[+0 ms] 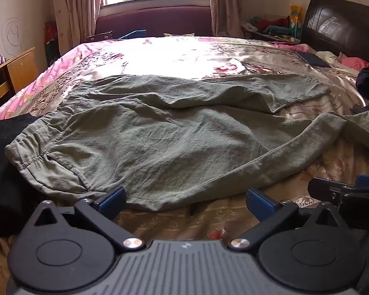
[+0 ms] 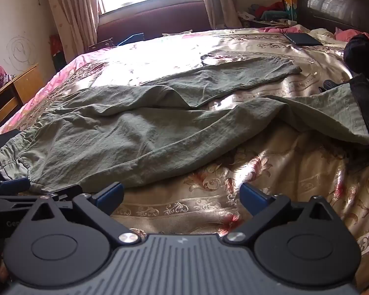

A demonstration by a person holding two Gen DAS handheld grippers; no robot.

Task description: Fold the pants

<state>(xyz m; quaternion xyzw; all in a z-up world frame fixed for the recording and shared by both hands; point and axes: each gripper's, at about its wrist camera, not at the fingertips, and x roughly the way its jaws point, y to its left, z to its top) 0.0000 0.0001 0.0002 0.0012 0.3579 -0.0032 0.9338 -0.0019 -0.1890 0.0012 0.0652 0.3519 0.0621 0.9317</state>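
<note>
On the floral bedspread [image 2: 233, 196] green pants [image 1: 147, 135] sprawl mid-frame unfolded, so left gripper [image 1: 185, 200] and right gripper [image 2: 182, 195] hover spread wide, empty, seemingly ready to grab.

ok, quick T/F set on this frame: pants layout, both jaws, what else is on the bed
1. The green pants lie spread on the bed, legs apart. True.
2. The left gripper is shut on the waistband. False: its jaws stand open with nothing between them, just short of the near edge of the pants.
3. The right gripper has its jaws open over bare bedspread. True.
4. The pants are already folded in half. False: both legs are still laid out, the far leg flat, the near leg wrinkled.
5. A dark flat tablet-like thing lies near the headboard. True.
</note>
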